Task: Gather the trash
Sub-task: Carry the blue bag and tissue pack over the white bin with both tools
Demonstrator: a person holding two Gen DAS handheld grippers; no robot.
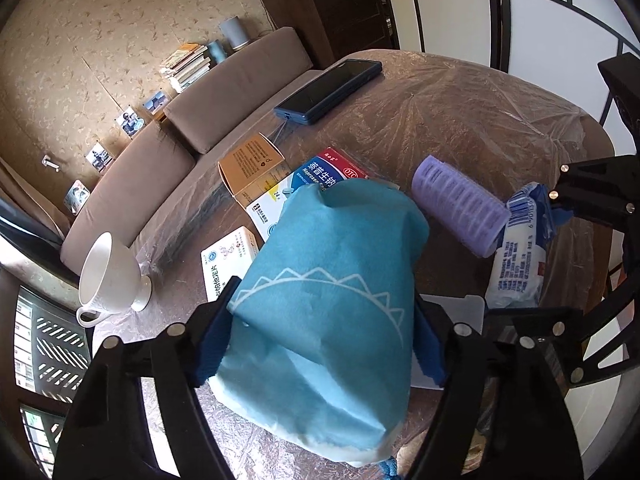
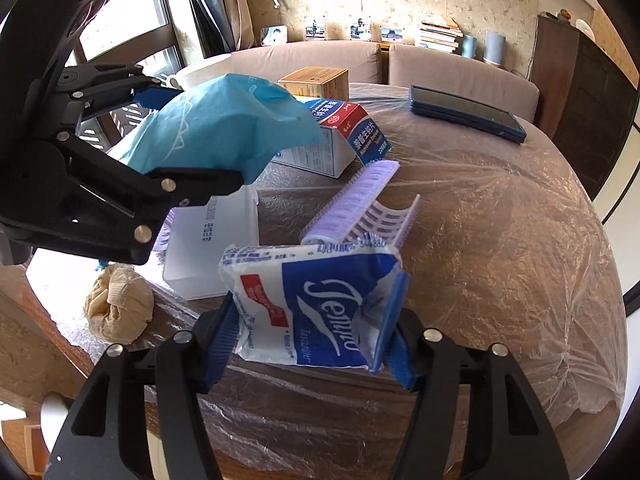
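My left gripper (image 1: pixel 324 344) is shut on a blue cloth bag (image 1: pixel 328 300) and holds it above the table; the bag also shows in the right wrist view (image 2: pixel 224 128). My right gripper (image 2: pixel 312 320) is shut on a white and blue Tempo tissue pack (image 2: pixel 316 308), just above the table; the pack also shows at the right of the left wrist view (image 1: pixel 520 248). A purple folded leaflet (image 2: pixel 360 204) lies behind the pack. A crumpled beige wad (image 2: pixel 118 308) sits at the table's left edge.
The round table (image 2: pixel 500 240) is covered in plastic film. On it are medicine boxes (image 2: pixel 344 136), a brown box (image 2: pixel 316 80), a white plastic box (image 2: pixel 216 240), a dark phone (image 2: pixel 468 114) and a white cup (image 1: pixel 110 280). A sofa (image 1: pixel 232 96) stands behind.
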